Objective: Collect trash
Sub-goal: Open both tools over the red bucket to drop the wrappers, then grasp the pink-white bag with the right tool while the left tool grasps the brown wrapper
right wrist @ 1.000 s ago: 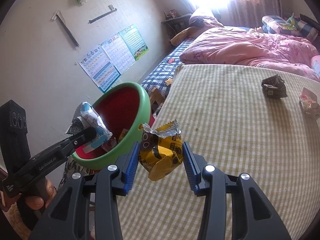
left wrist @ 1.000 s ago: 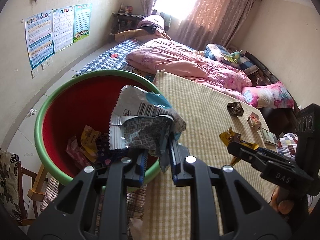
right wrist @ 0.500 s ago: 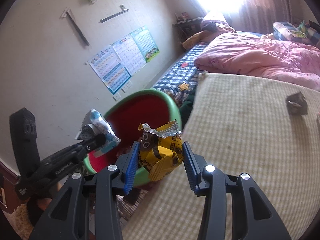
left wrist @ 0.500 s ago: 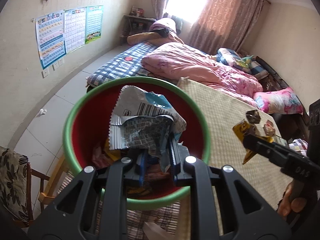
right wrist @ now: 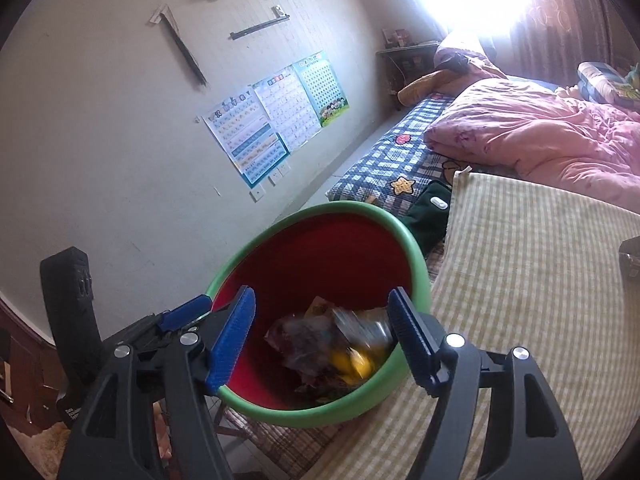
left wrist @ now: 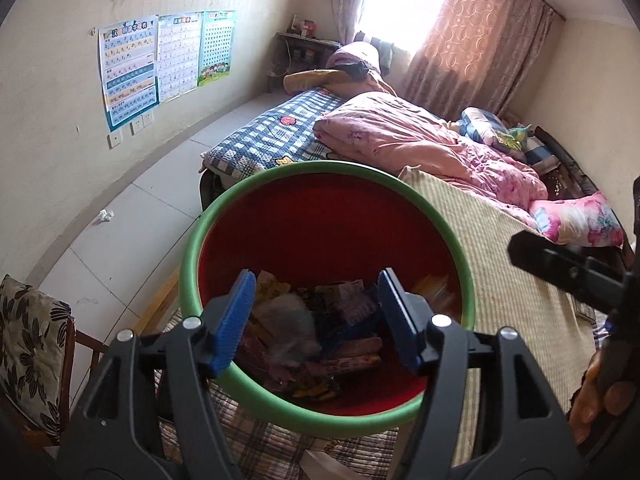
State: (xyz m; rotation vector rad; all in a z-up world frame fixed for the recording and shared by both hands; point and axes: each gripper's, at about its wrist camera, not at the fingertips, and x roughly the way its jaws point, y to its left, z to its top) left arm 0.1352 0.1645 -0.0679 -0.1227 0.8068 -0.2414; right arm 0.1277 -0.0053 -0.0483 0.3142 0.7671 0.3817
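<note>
A red bin with a green rim (left wrist: 280, 172) (right wrist: 412, 240) stands beside the bed and holds several snack wrappers. My left gripper (left wrist: 316, 320) is open and empty right above the bin. A blurred silver-white wrapper (left wrist: 288, 320) lies in the bin below it. My right gripper (right wrist: 324, 332) is open and empty over the bin's near edge. A blurred yellow wrapper (right wrist: 352, 360) lies among the trash inside. Part of a dark wrapper (right wrist: 630, 260) lies on the checked mat at the right edge.
A yellow-green checked mat (right wrist: 540, 260) covers the bed right of the bin. A pink quilt (left wrist: 420, 140) and pillows lie further back. A chair with a floral cushion (left wrist: 28, 340) stands at the left. A paper scrap (left wrist: 105, 215) lies on the floor.
Both grippers moved over the bin and opened. The silver-white wrapper left my left gripper and the yellow wrapper left my right gripper; both now lie in the bin.
</note>
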